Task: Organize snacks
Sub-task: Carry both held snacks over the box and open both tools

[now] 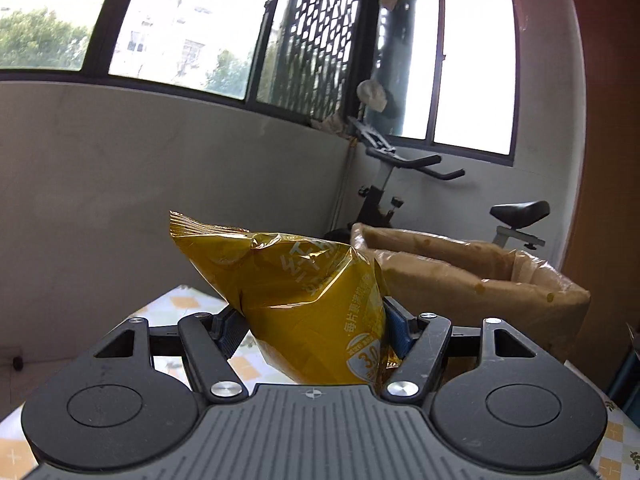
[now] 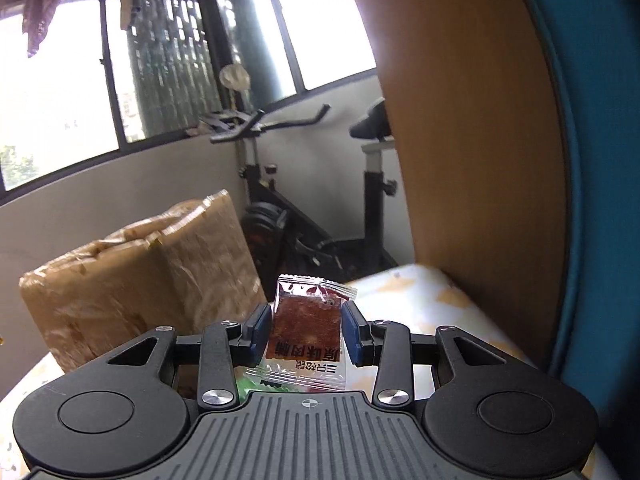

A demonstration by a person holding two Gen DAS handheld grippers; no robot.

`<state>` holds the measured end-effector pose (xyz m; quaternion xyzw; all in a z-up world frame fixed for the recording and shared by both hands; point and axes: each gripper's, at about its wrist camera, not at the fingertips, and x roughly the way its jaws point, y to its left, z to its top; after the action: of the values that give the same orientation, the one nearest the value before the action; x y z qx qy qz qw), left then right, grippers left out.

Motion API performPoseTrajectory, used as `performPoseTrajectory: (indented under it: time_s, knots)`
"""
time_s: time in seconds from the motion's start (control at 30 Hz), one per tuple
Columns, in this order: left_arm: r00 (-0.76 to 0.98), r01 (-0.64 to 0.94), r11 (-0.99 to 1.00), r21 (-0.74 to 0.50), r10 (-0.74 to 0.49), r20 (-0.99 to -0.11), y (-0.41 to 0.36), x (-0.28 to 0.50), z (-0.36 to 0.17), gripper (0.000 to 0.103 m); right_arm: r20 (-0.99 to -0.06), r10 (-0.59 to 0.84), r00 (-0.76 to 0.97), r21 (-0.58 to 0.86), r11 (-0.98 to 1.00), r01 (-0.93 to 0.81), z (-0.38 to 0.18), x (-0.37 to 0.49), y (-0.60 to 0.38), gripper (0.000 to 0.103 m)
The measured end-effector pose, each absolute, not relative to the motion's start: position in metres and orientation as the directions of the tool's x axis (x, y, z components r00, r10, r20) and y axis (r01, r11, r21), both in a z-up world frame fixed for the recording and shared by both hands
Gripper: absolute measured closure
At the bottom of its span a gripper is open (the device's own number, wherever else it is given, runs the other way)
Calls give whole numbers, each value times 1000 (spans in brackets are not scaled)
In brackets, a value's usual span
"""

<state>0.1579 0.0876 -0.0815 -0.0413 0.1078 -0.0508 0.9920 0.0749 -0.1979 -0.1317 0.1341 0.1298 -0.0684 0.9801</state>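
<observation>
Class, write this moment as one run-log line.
left gripper: shut on yellow snack bag | right gripper: shut on small jerky packet | cardboard box: open, ahead

Bright windows [image 1: 188, 28] fill the upper frame above a grey wall [image 1: 160, 184]. An exercise bike [image 2: 288, 184] stands mid-frame; a wooden panel [image 2: 472, 140] rises at right.

The snack bag [image 1: 304, 304] sits between the pads of the left claw [image 1: 316, 330], above the tabletop [image 1: 176, 304]. The cardboard box [image 1: 472, 280] stands on the tabletop behind and right of it, before the exercise bike [image 1: 404, 176]. The small packet [image 2: 307, 330] sits in the right claw [image 2: 306, 332], right of the box.
</observation>
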Motion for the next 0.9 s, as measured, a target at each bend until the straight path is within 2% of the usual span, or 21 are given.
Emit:
performPoseTrajectory:
  time_s: [0.13,0.27,0.37,0.47,0.67,0.73,0.8,0.9]
  knots:
    - [973,176,982,-68,-184,-141,60,173,-58,32,-196,-10,981,199,979,49,-91,107,-179,68]
    - [955,274,960,-50,-278,-101,26,193,-37,31,-167,76,983,184,982,-45,-64,146,-160,68]
    - [932,338,940,-38,-340,-125,0,222,-33,31,-188,119,975,153,984,-91,-55,178,-140,68]
    - [903,379,924,-57,-382,-194,-20,258,-38,31,-233,136,963,150,983,-102,-57,208,-127,68]
    - [868,386,919,-86,-393,-303,-33,303,-60,30,-323,124,938,144,986,-81,-73,241,-103,68]
    - [867,370,924,-91,-379,-325,-31,311,-66,28,-346,99,933,133,990,-56,-79,244,-98,67]
    - [871,339,937,-82,-346,-348,-30,317,-71,15,-353,85,932,144,989,-36,-82,244,-97,64]
    - [881,315,947,-64,-316,-353,-20,315,-69,13,-355,78,932,144,989,-28,-85,237,-98,62]
